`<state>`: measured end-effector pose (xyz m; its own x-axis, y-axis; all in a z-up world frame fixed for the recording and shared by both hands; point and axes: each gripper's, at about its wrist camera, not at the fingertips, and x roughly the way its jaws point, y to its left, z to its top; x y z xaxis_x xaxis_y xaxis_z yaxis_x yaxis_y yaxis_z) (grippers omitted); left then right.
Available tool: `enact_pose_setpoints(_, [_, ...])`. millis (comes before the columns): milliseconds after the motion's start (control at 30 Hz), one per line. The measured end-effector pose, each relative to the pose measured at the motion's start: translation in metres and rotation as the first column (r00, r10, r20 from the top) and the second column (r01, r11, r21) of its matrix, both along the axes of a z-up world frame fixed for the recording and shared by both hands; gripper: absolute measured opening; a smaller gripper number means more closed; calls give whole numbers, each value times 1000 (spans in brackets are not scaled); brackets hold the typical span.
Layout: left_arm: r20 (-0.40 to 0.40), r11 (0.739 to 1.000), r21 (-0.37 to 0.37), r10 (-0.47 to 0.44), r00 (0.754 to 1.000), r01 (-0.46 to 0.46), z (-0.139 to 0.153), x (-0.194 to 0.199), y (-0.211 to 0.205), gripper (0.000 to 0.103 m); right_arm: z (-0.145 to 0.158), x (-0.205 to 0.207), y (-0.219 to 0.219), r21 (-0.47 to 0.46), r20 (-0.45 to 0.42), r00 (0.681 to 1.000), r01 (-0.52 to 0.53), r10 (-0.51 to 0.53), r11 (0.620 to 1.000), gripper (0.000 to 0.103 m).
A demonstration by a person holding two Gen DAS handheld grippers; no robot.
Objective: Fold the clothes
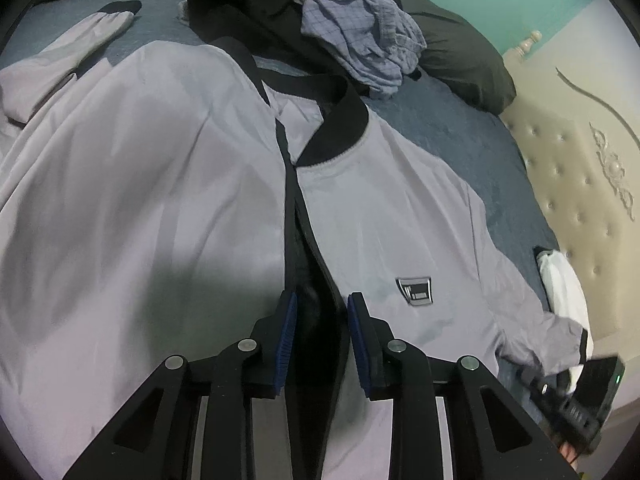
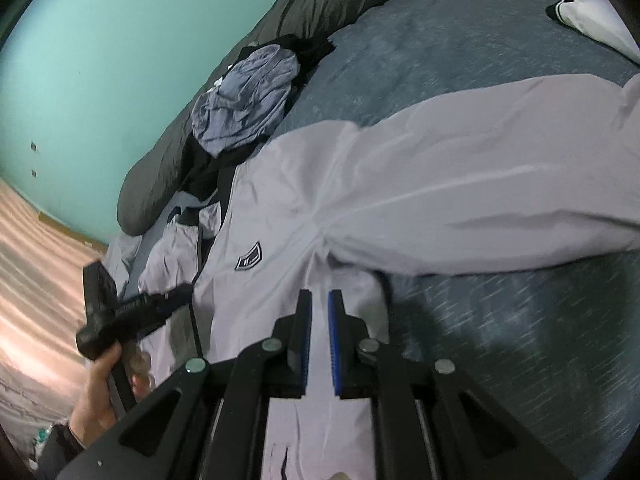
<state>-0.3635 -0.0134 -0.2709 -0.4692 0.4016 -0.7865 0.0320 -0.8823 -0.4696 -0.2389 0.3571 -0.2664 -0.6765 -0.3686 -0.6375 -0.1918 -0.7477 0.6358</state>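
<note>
A lavender jacket (image 1: 160, 168) with a black collar (image 1: 340, 128) and a chest badge (image 1: 414, 290) lies spread front-up on the bed. My left gripper (image 1: 322, 304) hovers over the jacket's dark zip line, open, its blue pads apart with nothing pressed between them. It also shows at the left of the right wrist view, held in a hand, as left gripper (image 2: 180, 294). My right gripper (image 2: 320, 308) sits over the jacket (image 2: 400, 184) below the armpit of the outstretched sleeve (image 2: 500, 188). Its pads are nearly together and hold nothing. Right gripper (image 1: 532, 380) appears blurred by the sleeve cuff.
A crumpled blue checked garment (image 1: 360, 40) lies on black clothing (image 1: 248, 8) beyond the collar, with a dark grey pillow (image 1: 460, 48) behind. A tufted beige headboard (image 1: 580, 180) and a white cloth (image 1: 560, 280) bound the right. The blue bedspread (image 2: 500, 340) lies bare beside the sleeve.
</note>
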Motion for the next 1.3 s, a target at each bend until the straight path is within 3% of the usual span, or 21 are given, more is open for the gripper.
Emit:
enact_pose_setpoints(333, [-16, 1000, 4, -5, 1000, 5, -9, -27, 2, 26, -10, 4, -18, -13, -39, 999, -20, 20, 1000, 8])
enact_pose_setpoints(400, [-30, 1000, -17, -15, 999, 15, -7, -27, 5, 14, -12, 3, -18, -7, -40, 999, -20, 19, 1000, 8])
enact_pose_setpoints(767, [-138, 987, -138, -100, 985, 81, 24, -19, 22, 4, -19, 2, -9, -37, -39, 999, -3, 2, 999, 8])
enact_pose_setpoints(900, [-167, 968, -224, -157, 973, 118, 35, -18, 35, 4, -21, 0, -10, -43, -44, 999, -12, 10, 999, 8])
enact_pose_setpoints(1033, [-134, 964, -238, -155, 979, 120, 27, -28, 35, 4, -25, -2, -10, -54, -39, 999, -14, 12, 998, 8])
enact_pose_setpoints(1300, [-36, 987, -156, -42, 998, 35, -9, -40, 5, 4, -26, -1, -10, -68, -46, 999, -18, 15, 998, 8])
